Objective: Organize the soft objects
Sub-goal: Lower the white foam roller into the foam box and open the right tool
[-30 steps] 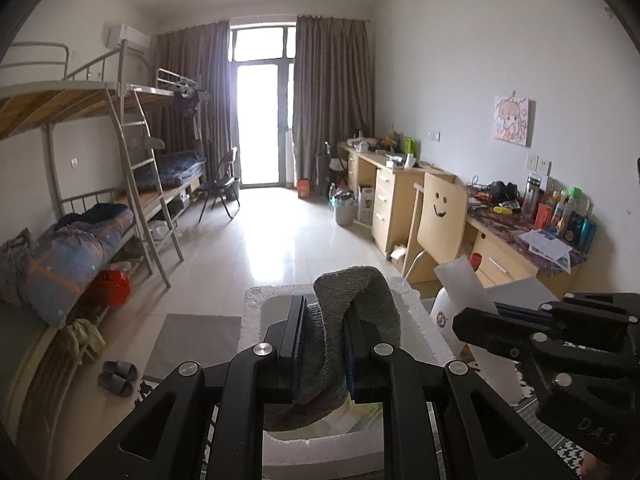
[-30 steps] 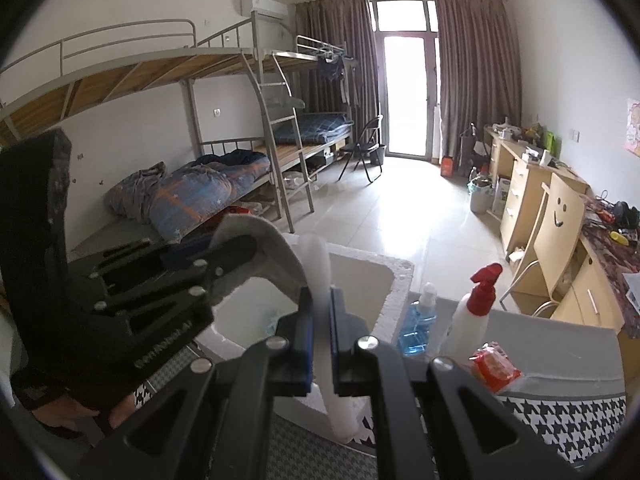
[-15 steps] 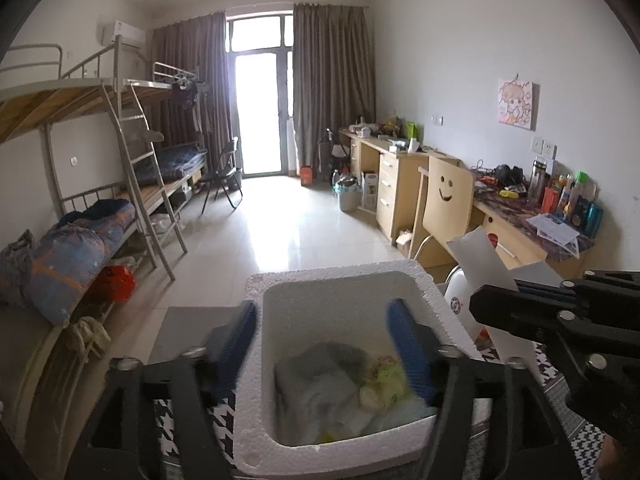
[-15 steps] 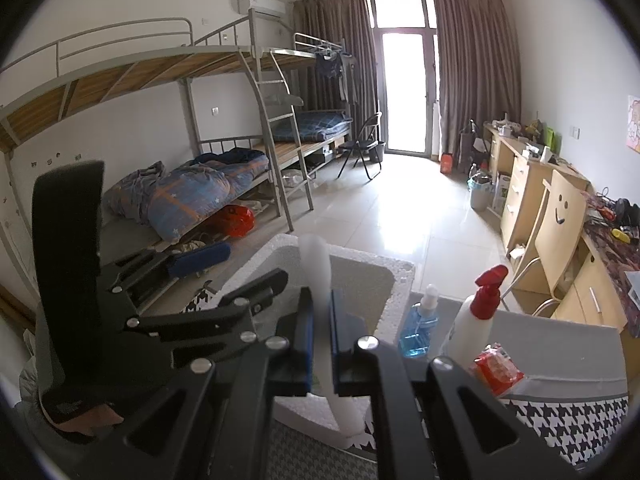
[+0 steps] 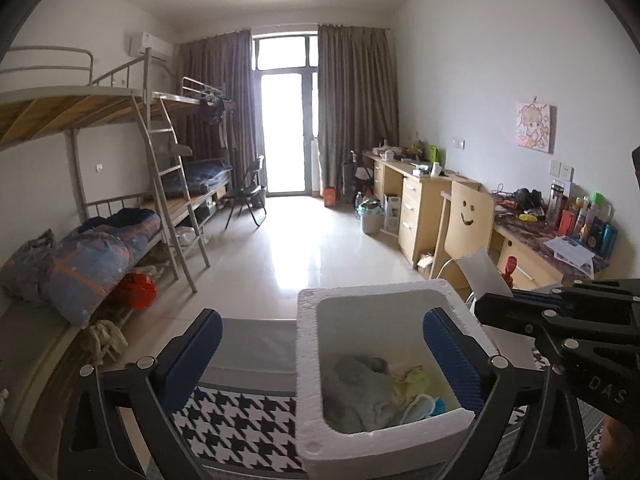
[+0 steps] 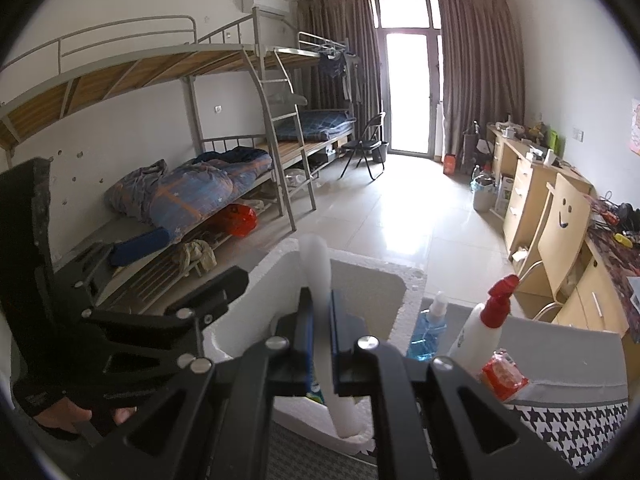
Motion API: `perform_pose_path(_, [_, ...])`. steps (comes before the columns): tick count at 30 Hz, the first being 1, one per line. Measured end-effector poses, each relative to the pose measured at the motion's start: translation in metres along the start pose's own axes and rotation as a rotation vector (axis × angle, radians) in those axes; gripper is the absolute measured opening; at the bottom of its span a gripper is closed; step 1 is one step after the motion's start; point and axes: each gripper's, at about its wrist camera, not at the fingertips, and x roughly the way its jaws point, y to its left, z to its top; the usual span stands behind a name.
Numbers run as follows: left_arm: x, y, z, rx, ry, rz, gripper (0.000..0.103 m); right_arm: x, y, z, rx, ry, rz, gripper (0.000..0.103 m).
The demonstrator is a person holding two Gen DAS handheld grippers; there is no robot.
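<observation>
Spray bottles (image 6: 484, 332) beside foam box (image 6: 408, 300)

The left gripper (image 5: 320, 344), clamped on the grey cloth (image 5: 362, 394) a second ago, was opening, nothing between its pads; the cloth had dropped into the foam box (image 5: 308, 360); the gripper had shifted sideways.

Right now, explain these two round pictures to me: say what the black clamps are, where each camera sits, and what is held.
A person carries two hand-held grippers, each with a fisheye camera looking along its fingers. In the left camera's picture, the left gripper is opening with nothing between its blue pads; below it a grey cloth lies in the white foam box on the houndstooth-patterned tablecloth. In the right camera's picture, the right gripper is shut on a white flap standing up over the box.
</observation>
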Motion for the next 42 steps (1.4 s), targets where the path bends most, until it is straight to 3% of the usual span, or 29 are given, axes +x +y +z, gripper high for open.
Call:
perform_pose_path(25, [-0.011, 0.028, -0.020, -0.009, 0.000, 0.101, 0.102, 0.031, 0.005, -0.001, -0.017, 0.074, 0.003, 0.009])
perform_pose_path(29, [-0.009, 0.032, -0.021, -0.016, 0.006, 0.105, 0.102, 0.034, 0.004, -0.002, -0.008, 0.091, 0.005, 0.018])
perform_pose_path(31, [-0.010, 0.033, -0.023, -0.016, 0.007, 0.105, 0.102, 0.037, 0.003, -0.002, 0.001, 0.099, 0.002, 0.030])
perform_pose_path(33, [-0.009, 0.033, -0.023, -0.015, 0.006, 0.103, 0.102, 0.038, 0.001, -0.004, 0.007, 0.102, 0.003, 0.054])
perform_pose_path(42, [-0.015, 0.031, -0.024, -0.007, 0.001, 0.092, 0.102, 0.024, 0.002, -0.006, 0.008, 0.078, -0.006, 0.058])
